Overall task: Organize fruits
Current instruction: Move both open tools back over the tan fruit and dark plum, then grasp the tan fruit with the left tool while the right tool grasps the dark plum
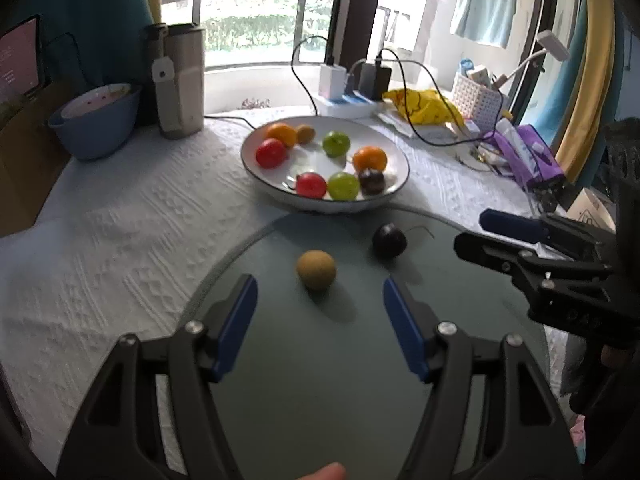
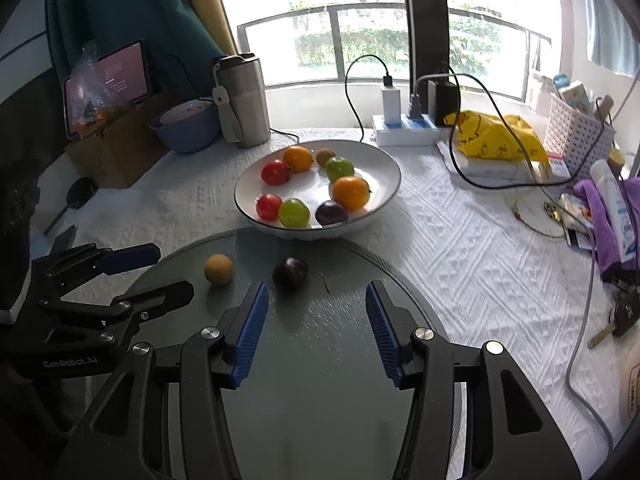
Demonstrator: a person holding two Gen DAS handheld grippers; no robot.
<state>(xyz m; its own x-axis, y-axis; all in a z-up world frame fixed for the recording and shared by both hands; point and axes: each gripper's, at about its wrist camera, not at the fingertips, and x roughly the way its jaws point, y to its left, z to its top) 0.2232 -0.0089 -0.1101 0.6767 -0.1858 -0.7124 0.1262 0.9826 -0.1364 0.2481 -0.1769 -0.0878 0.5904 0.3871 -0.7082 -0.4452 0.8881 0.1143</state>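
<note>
both claws stand apart and empty: the left gripper [image 1: 320, 320] points at the tan fruit [image 1: 315, 269], the right gripper [image 2: 314, 328] sits just short of the dark plum [image 2: 290, 273]. both fruits lie loose on the round glass mat [image 2: 320, 380], near the white bowl [image 2: 384, 164] of sorted fruit. risk: round fruit may roll off a closing pad across the smooth mat. the plum's stem appears to trail right, though blur limits certainty.
</note>
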